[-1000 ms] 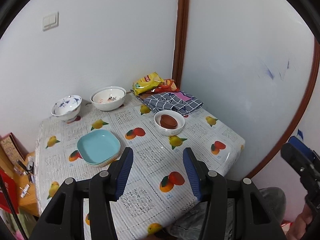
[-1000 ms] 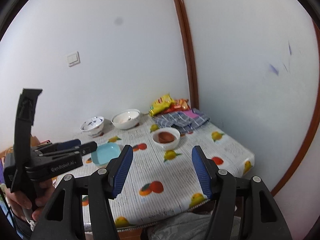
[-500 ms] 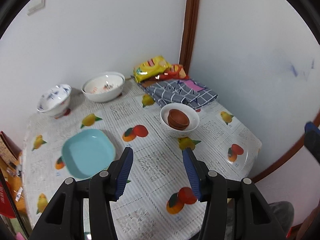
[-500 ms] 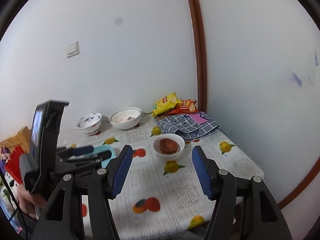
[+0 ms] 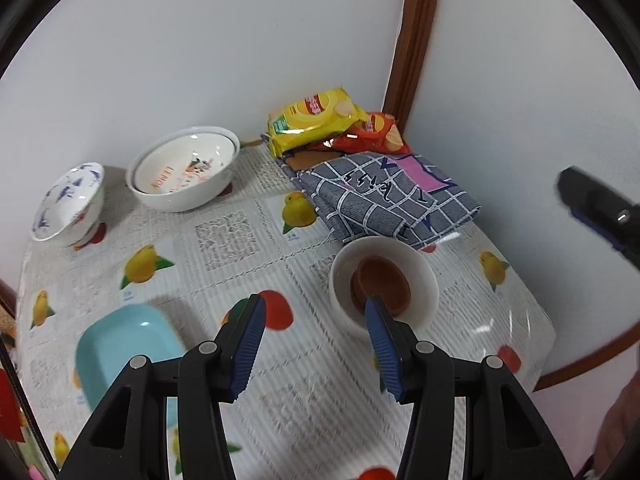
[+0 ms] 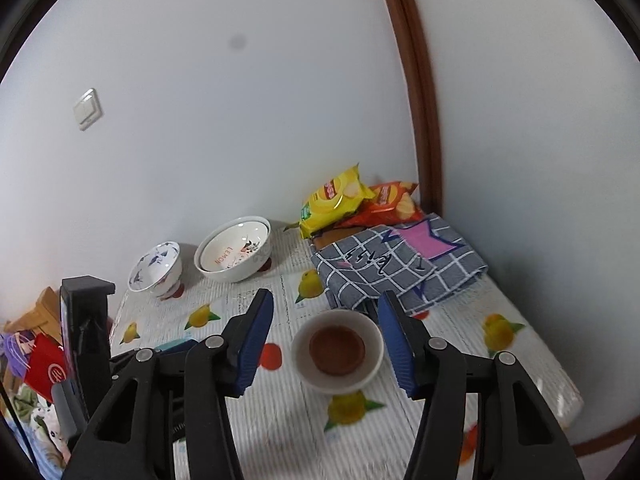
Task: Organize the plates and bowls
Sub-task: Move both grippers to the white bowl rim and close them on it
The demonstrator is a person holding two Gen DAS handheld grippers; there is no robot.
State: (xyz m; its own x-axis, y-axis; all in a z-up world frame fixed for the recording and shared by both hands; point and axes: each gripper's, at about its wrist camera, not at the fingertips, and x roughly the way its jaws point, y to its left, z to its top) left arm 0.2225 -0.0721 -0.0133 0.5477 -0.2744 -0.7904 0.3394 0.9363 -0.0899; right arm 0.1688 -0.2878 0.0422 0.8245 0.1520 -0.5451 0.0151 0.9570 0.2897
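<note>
Standing near the table's right edge, the white bowl [image 6: 337, 350] with a brown dish [image 6: 337, 350] inside is framed by the right gripper [image 6: 326, 334]; both grippers are held apart, empty. If the rim is pinched carelessly, the bowl could be tipped and the dish spilled.

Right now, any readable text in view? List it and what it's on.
"LEMON": orange letters inside the large white bowl.
Yellow chip bag: red logo, too blurred to read.
Red chip bag: label unreadable.
Checked cloth: dark scribbled marks, not legible.
Tablecloth: small captions under the fruit, too small to read.
</note>
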